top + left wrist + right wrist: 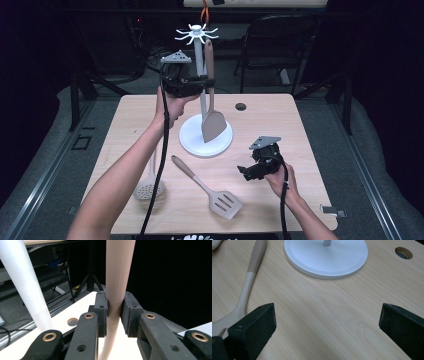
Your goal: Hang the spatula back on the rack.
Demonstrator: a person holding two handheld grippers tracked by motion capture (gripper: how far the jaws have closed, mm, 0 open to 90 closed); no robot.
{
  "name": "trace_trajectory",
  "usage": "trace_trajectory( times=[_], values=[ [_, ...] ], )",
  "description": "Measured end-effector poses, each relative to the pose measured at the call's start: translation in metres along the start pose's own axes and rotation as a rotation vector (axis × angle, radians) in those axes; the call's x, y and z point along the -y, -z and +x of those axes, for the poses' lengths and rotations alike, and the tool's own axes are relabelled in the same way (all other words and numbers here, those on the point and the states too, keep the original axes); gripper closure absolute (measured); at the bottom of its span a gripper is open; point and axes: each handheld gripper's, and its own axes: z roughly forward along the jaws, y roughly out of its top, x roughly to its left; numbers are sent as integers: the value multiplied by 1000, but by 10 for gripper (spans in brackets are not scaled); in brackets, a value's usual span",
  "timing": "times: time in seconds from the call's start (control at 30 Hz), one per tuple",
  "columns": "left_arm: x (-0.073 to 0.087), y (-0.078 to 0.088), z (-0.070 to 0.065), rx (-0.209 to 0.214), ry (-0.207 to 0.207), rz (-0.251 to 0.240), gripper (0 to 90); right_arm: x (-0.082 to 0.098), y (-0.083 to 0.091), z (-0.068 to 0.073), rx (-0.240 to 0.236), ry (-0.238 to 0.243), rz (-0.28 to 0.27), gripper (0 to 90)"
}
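A solid beige spatula [212,120] hangs upright beside the pole of a white utensil stand [200,55]. Its blade is low over the stand's round base [220,145], and its handle top reaches near the hooks [196,34]. My left gripper [209,82] is shut on the handle partway up. In the left gripper view both pads [101,312] press the beige handle [120,270], with the white pole [25,282] to the left. My right gripper [244,173] hovers low over the table at the right. Its jaws stand wide, and my right gripper [327,327] is open over bare wood.
A slotted spatula [210,189] lies diagonally on the table's front middle; its handle [253,262] is left of the right gripper. A perforated skimmer [149,187] lies front left. A round cable hole [240,106] sits behind the stand. A chair [280,45] stands beyond the table.
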Motion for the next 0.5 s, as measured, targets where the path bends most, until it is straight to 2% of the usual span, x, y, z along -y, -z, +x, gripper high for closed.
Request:
trace_trajectory(
  times=[0.27, 0.5],
  values=[
    [-1, -4, 5, 1, -23, 33, 765, 0, 0, 1, 0, 4, -2, 6],
    [1, -9, 10, 4, -12, 25, 765, 0, -2, 1, -1, 9, 6, 6]
  ],
)
